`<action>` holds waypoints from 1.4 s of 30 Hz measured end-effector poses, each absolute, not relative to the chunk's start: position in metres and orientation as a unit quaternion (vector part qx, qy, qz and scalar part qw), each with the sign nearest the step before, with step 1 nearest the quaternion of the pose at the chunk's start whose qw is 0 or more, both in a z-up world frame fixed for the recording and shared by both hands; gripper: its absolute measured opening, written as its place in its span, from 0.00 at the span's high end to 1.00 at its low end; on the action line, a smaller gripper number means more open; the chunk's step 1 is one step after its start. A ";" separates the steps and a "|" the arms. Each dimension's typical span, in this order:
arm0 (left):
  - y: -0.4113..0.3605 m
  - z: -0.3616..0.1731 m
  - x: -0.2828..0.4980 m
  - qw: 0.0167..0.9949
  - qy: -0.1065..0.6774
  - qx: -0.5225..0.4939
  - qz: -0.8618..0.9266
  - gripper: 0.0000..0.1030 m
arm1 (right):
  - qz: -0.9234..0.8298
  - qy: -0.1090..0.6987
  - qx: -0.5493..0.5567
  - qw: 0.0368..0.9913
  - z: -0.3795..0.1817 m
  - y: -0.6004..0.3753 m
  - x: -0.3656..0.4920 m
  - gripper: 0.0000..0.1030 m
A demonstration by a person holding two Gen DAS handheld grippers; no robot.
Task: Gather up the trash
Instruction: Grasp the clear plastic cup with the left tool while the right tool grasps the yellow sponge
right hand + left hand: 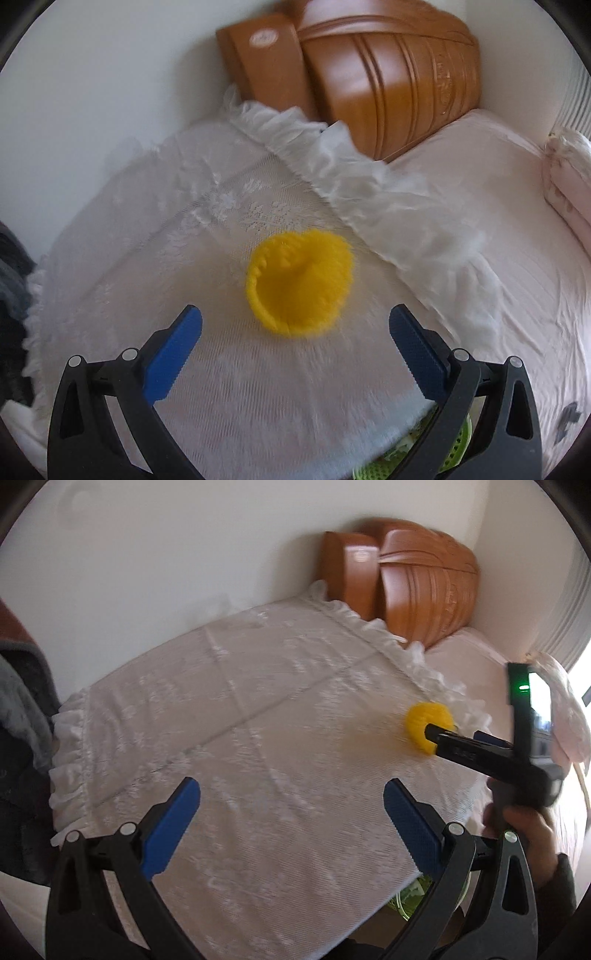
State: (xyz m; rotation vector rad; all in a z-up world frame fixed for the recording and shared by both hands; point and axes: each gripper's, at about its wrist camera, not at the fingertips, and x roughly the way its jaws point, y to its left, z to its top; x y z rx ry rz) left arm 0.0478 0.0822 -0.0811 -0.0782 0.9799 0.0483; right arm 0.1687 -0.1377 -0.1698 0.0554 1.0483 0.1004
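One piece of trash matters here: a small yellow cup-like thing (299, 282), ribbed and lying on its side with its mouth turned toward the right wrist camera, resting on the white lace cover (207, 229) of the bed near its frilled edge (369, 184). It looks light and soft-walled, so it will probably crumple or roll if pushed. The right hand-held gripper (295, 345) has its blue pads spread wide and sits just short of the yellow thing, touching nothing; in the left wrist view the right hand-held gripper (439, 734) shows against the yellow thing (428, 723), with the person's hand (524, 830) behind it. To take it well, I would carry both pads past the rim so they straddle the body, keep low over the lace without snagging it, then close gently across the ribbed wall. The left hand-held gripper (291, 812) is likewise spread and empty above the cover. A green basket (458, 446) peeks out below, likely the bin. Beyond stand a brown wooden headboard (399, 85) and a pale pink sheet (498, 229).
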 end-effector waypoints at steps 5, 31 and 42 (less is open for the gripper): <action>0.108 -0.088 0.061 0.876 0.477 -0.058 0.046 0.08 | 0.043 0.522 0.008 0.852 -0.196 -0.124 0.195 0.03; 0.167 -0.150 0.334 0.834 0.450 -0.248 0.202 0.08 | 0.081 0.475 0.060 0.874 -0.119 -0.148 0.167 0.63; 0.190 -0.215 0.440 0.759 0.493 -0.287 0.314 0.08 | 0.057 0.482 0.096 0.869 -0.113 -0.150 0.156 0.63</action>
